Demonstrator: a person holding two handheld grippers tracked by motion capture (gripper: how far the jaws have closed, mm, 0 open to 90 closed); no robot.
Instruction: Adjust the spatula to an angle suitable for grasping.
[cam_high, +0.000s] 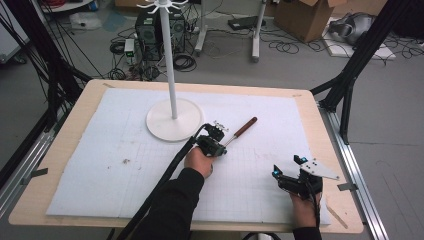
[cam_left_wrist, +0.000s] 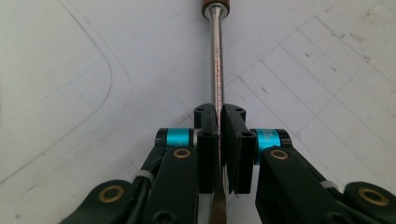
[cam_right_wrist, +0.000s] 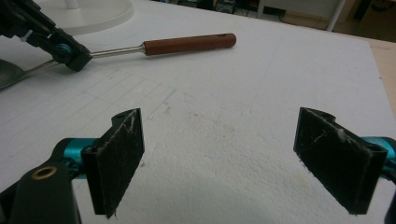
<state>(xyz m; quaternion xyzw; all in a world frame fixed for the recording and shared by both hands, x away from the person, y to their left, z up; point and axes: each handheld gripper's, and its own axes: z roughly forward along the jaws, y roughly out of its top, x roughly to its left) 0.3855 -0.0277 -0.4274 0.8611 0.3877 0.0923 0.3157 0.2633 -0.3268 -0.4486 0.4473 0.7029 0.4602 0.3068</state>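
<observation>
A utensil with a metal shaft (cam_left_wrist: 215, 56) and a brown wooden handle (cam_high: 246, 125) lies on the white mat (cam_high: 100, 165) just right of centre. My left gripper (cam_high: 222, 140) is shut on the shaft, and in the left gripper view its pads (cam_left_wrist: 209, 126) pinch the metal with the handle end (cam_left_wrist: 215, 7) pointing away. In the right gripper view, the handle (cam_right_wrist: 189, 44) lies at upper left, with the left gripper (cam_right_wrist: 70, 56) on the shaft and a spoon-like bowl (cam_right_wrist: 9, 74) behind it. My right gripper (cam_high: 286, 166) rests near the front right, its jaws (cam_right_wrist: 224, 158) open with nothing between them.
A white stand with a round base (cam_high: 174, 120) and a tall pole (cam_high: 167, 50) sits on the mat just behind and left of the left gripper. The wooden table (cam_high: 60, 145) ends close to the right hand. Black frame legs, cables and boxes lie beyond the table.
</observation>
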